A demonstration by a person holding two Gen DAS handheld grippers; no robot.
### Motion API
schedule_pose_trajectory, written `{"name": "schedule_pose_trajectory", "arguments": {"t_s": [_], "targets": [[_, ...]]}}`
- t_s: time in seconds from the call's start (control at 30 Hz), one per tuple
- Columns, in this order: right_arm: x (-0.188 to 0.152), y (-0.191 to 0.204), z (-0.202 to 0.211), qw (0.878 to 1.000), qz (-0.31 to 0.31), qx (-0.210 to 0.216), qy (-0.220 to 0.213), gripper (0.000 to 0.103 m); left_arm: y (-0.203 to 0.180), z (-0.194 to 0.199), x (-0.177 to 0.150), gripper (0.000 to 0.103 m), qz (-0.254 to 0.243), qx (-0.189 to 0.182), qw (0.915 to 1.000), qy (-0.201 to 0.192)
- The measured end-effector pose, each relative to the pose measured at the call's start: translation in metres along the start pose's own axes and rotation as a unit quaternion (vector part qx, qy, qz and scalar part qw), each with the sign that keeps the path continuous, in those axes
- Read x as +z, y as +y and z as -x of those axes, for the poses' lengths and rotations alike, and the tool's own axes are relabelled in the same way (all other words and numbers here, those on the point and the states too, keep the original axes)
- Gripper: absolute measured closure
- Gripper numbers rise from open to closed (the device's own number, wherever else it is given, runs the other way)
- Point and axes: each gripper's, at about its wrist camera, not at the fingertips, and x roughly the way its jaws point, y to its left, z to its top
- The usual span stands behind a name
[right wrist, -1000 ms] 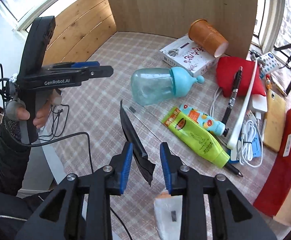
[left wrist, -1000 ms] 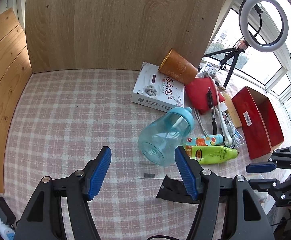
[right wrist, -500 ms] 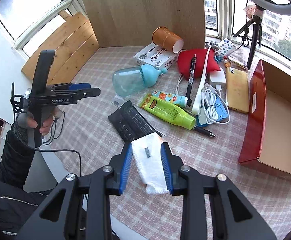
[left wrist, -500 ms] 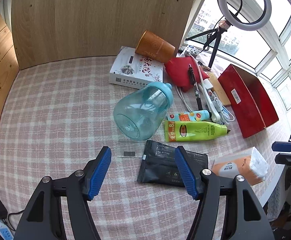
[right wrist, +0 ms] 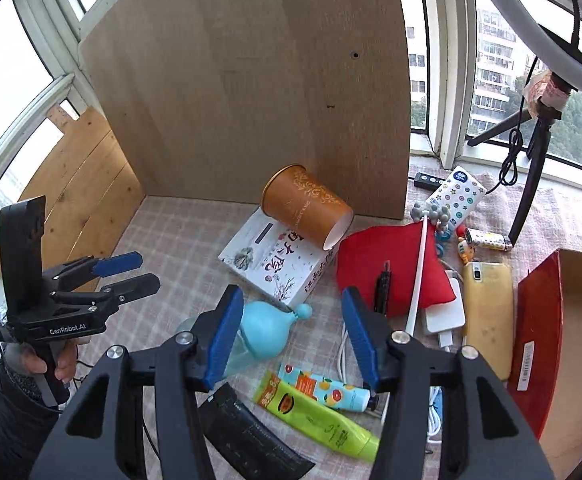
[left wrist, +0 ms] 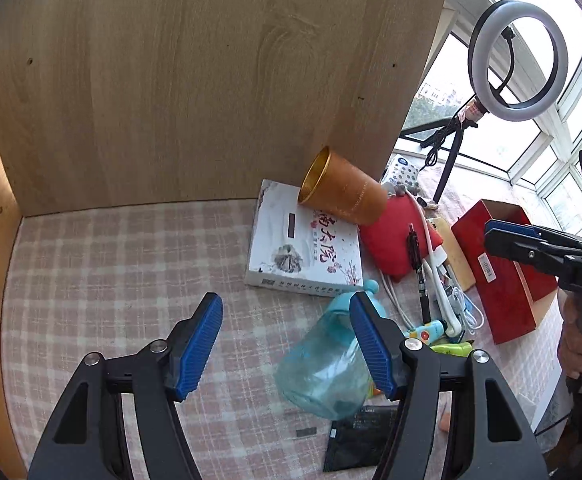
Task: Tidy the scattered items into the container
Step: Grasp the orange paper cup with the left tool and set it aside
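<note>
A checked-cloth table (right wrist: 179, 224) is shown crowded with loose items beside an open red container (right wrist: 539, 344) at its right edge. The right claw (right wrist: 291, 332) hangs above the clutter; its jaws have just been opening and nothing is held between them. The left claw (left wrist: 287, 344) is spread wide and empty over a pale blue bottle (left wrist: 323, 368) lying on its side. Nothing can be seen inside the container yet.

Risks, as judged: the bottle and the tipped orange paper cup (right wrist: 307, 208), resting on a white box (right wrist: 275, 264), could be rolled away by a glancing touch. The white charger cable (right wrist: 419, 272) is draped across a red pouch (right wrist: 395, 264) and a black pen (right wrist: 383, 284), so neighbours could be dragged along when one is lifted. The two claws could also be brought into collision over the pile.

"GenRobot.AI" is printed on the left claw's body and "DAS" on the right's. Chinese characters are printed on the white box.
</note>
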Motion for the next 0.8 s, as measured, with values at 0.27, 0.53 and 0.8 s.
{"name": "schedule_pose_trajectory", "arguments": {"t_s": [0.27,0.53,0.8], "targets": [[0.019,-0.052,-0.051,0.995,-0.095,-0.012,0.016,0.067,-0.022,-0.070,0.061,0.040,-0.088,-0.025,0.9954,0.027],[0.027,-0.067,-0.082,0.989,-0.139,0.029,0.028,0.068,-0.028,-0.101,0.069,0.047,-0.107,-0.060,0.9911,0.051],[0.028,-0.053,-0.094,0.988,-0.136,0.054,0.039,0.068,-0.051,-0.093,0.059,0.101,-0.128,-0.103,0.9852,0.048]]}}
